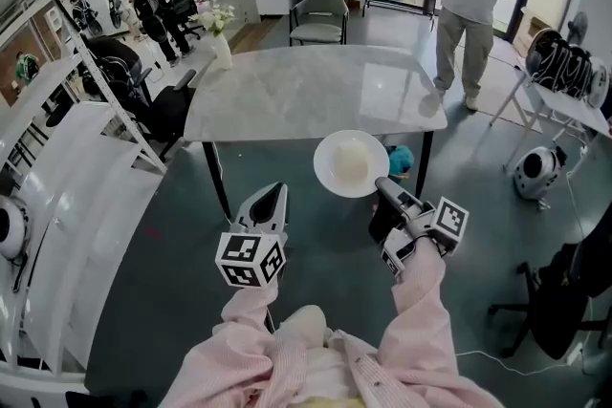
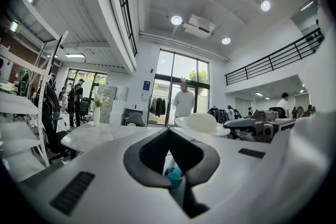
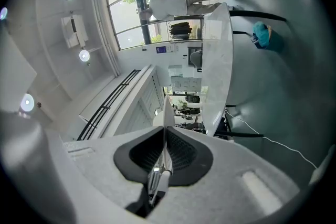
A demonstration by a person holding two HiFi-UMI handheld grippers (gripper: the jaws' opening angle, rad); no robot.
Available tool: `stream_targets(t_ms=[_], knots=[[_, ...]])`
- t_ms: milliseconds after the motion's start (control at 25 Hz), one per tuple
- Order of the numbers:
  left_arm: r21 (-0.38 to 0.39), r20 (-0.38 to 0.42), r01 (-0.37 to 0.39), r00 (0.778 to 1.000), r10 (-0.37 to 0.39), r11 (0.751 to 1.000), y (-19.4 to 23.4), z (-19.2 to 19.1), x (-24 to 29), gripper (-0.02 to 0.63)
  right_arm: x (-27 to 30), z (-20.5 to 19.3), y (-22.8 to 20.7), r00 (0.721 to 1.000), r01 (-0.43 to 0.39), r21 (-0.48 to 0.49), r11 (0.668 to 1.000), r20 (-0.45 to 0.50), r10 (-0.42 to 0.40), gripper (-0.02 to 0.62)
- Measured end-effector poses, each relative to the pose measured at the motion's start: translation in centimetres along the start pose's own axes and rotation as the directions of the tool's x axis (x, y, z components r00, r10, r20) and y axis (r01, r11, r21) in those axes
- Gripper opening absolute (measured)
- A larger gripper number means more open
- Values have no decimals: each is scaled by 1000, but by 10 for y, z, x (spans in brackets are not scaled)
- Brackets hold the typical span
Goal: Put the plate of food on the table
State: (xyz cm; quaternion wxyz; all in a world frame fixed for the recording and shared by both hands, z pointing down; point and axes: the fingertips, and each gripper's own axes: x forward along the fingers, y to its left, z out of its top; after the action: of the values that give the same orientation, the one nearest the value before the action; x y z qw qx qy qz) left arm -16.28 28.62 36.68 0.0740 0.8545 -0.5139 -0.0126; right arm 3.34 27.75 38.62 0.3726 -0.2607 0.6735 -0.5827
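Right gripper clamps the plate rim, near the table. Its own view alone shows that rim edge-on; left gripper jaws closed, empty.

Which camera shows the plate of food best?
The head view: the whole plate shows from above, pale food centred, right gripper clamping its rim. The left gripper view shows it side-on; the right gripper view only its rim, edge-on.
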Motion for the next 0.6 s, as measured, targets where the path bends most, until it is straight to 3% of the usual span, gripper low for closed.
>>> stream_targets(t_ms=[320,600], knots=[[-4,-22,-1,1000,1,1000,9,-8,48,-8,25,39,-17,1000,3,15,1000,-1,-3,18],[-17,-25,6,1000,-6,1000,35,-9,127,-8,74,92,-38,1000,5,17,1000,0,-5,18]])
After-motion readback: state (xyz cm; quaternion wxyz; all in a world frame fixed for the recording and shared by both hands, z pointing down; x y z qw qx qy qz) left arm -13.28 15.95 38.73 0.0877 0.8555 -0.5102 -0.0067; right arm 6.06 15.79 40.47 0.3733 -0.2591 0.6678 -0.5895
